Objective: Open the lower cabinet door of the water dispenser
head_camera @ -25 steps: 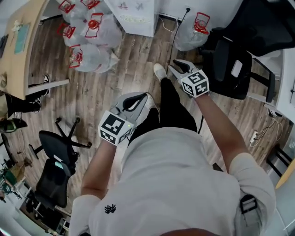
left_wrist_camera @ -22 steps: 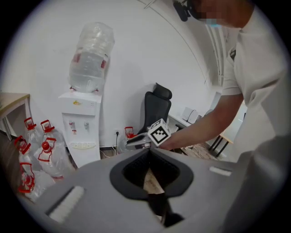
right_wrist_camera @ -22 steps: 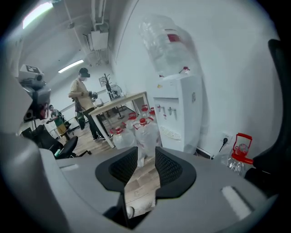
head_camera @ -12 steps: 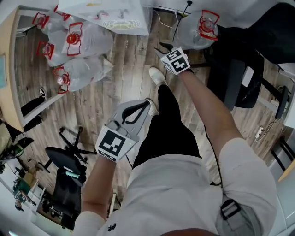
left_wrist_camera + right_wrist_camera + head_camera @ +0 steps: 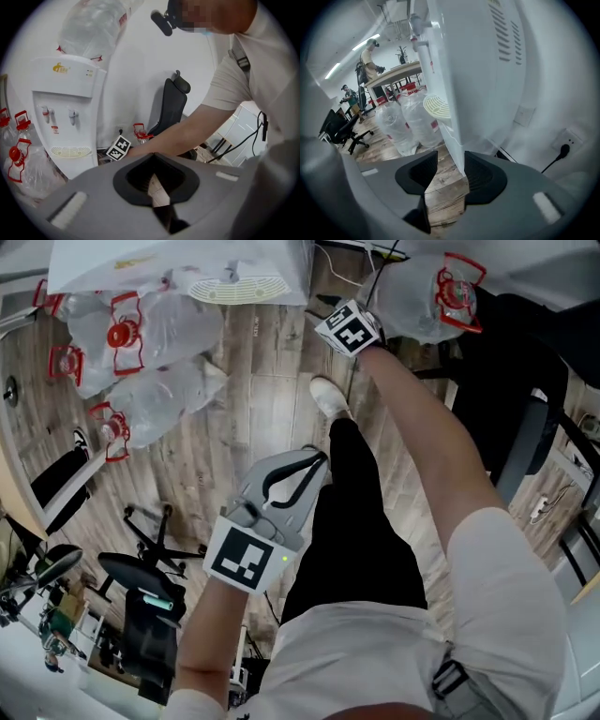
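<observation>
The white water dispenser (image 5: 187, 263) stands at the top of the head view, its drip grille (image 5: 239, 287) facing me. My right gripper (image 5: 326, 307) is down by the dispenser's right front corner, close to the floor. In the right gripper view the right gripper (image 5: 450, 157) is open; its jaws have just been opening, with nothing between the pads, and the lower cabinet's corner edge (image 5: 457, 145) is just beyond them. My left gripper (image 5: 319, 458) hangs shut and empty over the thigh. In its own view the left gripper (image 5: 153, 157) faces the dispenser (image 5: 65, 103).
Several empty water bottles (image 5: 141, 343) lie left of the dispenser, and one more bottle (image 5: 441, 292) lies to its right. Black office chairs (image 5: 525, 399) (image 5: 150, 577) flank me. A wall socket (image 5: 564, 149) with a cable sits behind. My shoe (image 5: 328, 395) is near the dispenser's base.
My right gripper has moved up the picture and down to the dispenser's lower corner. The left gripper has lowered slightly and stayed shut. The dispenser has come closer in the head view.
</observation>
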Tool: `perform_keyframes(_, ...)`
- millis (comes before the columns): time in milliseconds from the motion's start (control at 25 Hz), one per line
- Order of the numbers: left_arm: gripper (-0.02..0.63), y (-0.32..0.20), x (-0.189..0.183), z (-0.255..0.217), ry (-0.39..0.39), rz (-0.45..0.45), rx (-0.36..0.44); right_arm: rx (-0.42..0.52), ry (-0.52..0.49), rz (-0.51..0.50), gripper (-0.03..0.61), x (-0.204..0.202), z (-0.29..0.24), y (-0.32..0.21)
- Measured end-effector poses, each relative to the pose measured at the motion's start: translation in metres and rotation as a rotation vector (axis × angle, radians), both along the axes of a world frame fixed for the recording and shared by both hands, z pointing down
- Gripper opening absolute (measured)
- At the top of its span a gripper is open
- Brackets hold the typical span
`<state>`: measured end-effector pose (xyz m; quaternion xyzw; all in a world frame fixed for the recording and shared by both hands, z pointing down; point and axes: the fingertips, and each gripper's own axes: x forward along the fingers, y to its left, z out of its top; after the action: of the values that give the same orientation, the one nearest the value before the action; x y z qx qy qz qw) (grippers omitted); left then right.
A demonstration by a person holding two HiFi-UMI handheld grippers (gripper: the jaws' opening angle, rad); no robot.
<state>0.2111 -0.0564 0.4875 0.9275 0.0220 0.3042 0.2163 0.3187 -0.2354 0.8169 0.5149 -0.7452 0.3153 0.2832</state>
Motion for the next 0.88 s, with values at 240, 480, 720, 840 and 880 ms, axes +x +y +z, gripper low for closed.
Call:
perform_keyframes(240,0.057,-0.011,-0.007,0.022,0.018,-0.012,-0.028,-0.015,0.057,-0.014,0.170,0.014,0.034,-0.030)
perform_keyframes(480,0.057,-0.023,-0.019,0.034,0.012,-0.049,-0.029,-0.026,0.086,-0.050,0.184,0.013,0.045,-0.050)
perform_keyframes(720,0.056,-0.025,-0.028,0.038,0.019,-0.096,-0.038,-0.024,0.120,-0.027,0.182,0.017,0.048,-0.056)
perform_keyframes(840,0.057,-0.026,-0.032,0.038,0.024,-0.112,-0.036,-0.017,0.130,-0.014,0.179,0.018,0.049,-0.058)
perform_keyframes(880,0.056,-0.026,-0.034,0.037,0.025,-0.119,-0.036,-0.018,0.132,-0.011,0.179,0.018,0.049,-0.057)
